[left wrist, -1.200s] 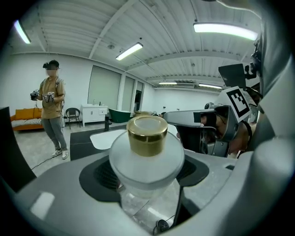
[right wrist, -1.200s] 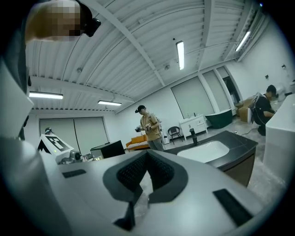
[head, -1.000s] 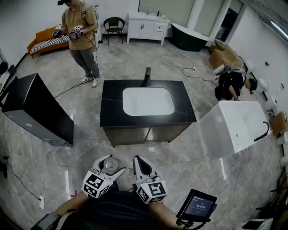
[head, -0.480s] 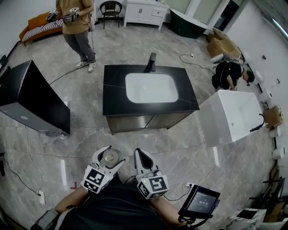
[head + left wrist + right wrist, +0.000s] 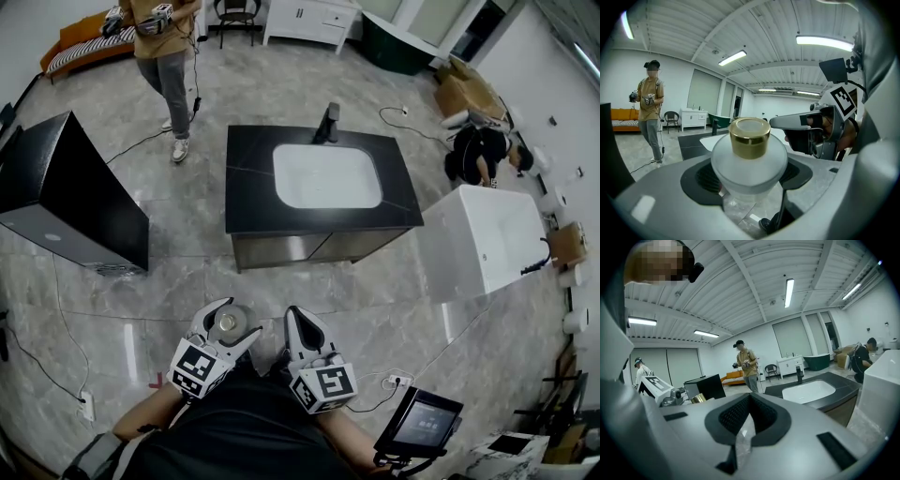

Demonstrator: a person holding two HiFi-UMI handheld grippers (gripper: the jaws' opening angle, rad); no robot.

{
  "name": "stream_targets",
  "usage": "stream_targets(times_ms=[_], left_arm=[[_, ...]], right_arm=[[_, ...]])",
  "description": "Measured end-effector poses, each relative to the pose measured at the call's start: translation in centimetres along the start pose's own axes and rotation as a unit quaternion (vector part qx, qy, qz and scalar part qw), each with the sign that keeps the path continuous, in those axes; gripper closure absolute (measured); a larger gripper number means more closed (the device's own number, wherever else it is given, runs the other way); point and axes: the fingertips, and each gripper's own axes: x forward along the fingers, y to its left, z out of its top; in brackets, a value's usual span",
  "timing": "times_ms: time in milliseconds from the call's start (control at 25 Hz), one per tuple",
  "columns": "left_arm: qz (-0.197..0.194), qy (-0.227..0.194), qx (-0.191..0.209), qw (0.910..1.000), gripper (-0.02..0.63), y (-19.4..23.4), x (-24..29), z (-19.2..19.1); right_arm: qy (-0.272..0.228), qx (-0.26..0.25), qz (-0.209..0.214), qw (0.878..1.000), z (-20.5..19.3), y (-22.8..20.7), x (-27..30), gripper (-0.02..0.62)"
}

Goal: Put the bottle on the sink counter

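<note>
"Two tools sit low in the head view, close to the person's body. What does each one have?"
"The left tool (image 5: 234, 317) is clamped on the bottle (image 5: 749, 157). It has a frosted, rounded body and a gold cap, and it stands upright with one dark pad on each side. The right tool (image 5: 302, 328) has its jaws together, with only floor showing through the notch in its pads."
"How do the two sit to each other?"
"Side by side, near but apart, both over the grey marble floor (image 5: 187, 281)."
"And the sink?"
"The black tabletop (image 5: 251, 192) stands ahead of the tools and well apart from them. It has a white basin (image 5: 326, 176) sunk in its middle and a dark tap (image 5: 330, 122) at its far edge. The bottle is off it, held in the air above the floor."
"What else is around?"
"A black cabinet (image 5: 80, 202) is left of the sink unit and a white tub (image 5: 487, 244) is to its right. A small screen (image 5: 420, 424) is beside the right tool. Another person (image 5: 167, 42) stands beyond the tabletop, and someone in dark clothes (image 5: 480, 155) crouches past the tub."
</note>
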Motion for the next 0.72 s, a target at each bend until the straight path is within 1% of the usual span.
stream_targets(times_ms=[120, 240, 480, 720], left_arm=[[0.002, -0.007, 0.000, 1.0000, 0.267, 0.2, -0.3, 0.4], [0.009, -0.012, 0.008, 0.9999, 0.267, 0.5, -0.2, 0.5], [0.024, 0.003, 0.020, 0.9995, 0.267, 0.7, 1.1, 0.6], [0.040, 0.013, 0.020, 0.9989, 0.267, 1.8, 3.7, 2.0]], right_arm=[[0.000, -0.003, 0.005, 1.000, 0.2, 0.4, 0.2, 0.600], [0.003, 0.000, 0.011, 1.000, 0.0, 0.4, 0.7, 0.600], [0.001, 0.007, 0.031, 1.000, 0.2, -0.6, 2.1, 0.600], [-0.005, 0.021, 0.056, 0.998, 1.3, -3.0, 4.2, 0.600]])
